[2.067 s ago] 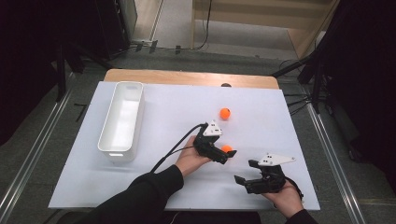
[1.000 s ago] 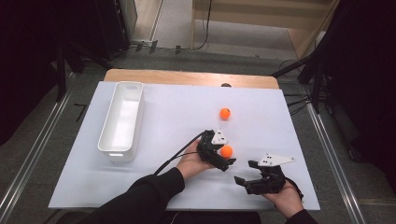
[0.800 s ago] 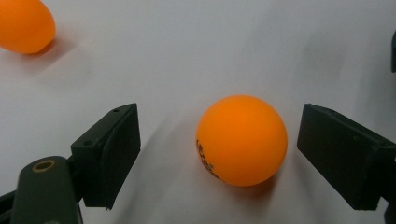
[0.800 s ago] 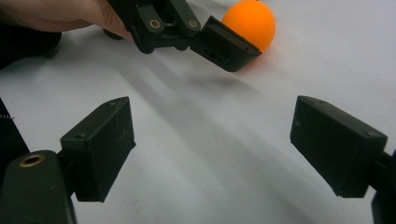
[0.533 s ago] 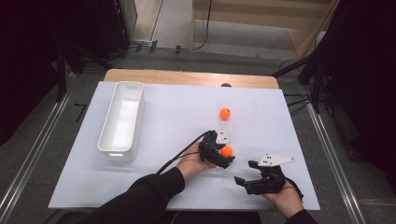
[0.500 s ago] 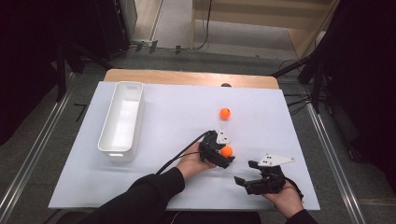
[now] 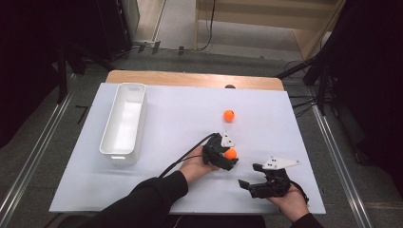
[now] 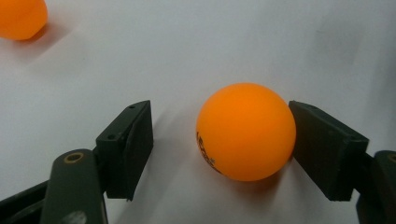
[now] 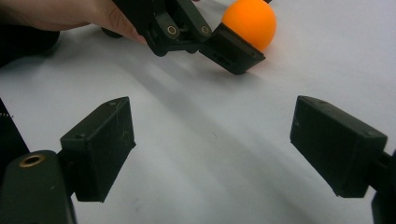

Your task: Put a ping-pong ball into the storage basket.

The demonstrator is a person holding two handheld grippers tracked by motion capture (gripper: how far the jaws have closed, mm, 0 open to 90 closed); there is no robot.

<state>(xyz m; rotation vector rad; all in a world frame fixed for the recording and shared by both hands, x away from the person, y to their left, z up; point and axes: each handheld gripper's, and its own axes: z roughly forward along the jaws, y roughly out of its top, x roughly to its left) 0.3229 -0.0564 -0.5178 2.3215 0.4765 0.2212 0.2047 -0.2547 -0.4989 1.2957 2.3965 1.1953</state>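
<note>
My left claw [image 8: 219, 140] has just been closing around the near orange ball [image 8: 246, 131]. The ball sits between the jaws on the white table [image 7: 180, 114]: one pad touches its side, while the other is still a gap away, so I judge it not yet gripped and not ready to lift. That hand lies low, the claw pointing level across the table. My right claw [image 9: 212, 140] rests near the front edge with its jaws wide and empty. The second ball [image 7: 229, 115] lies farther back, and the white bin [image 7: 124, 124] is well apart to the left.
</note>
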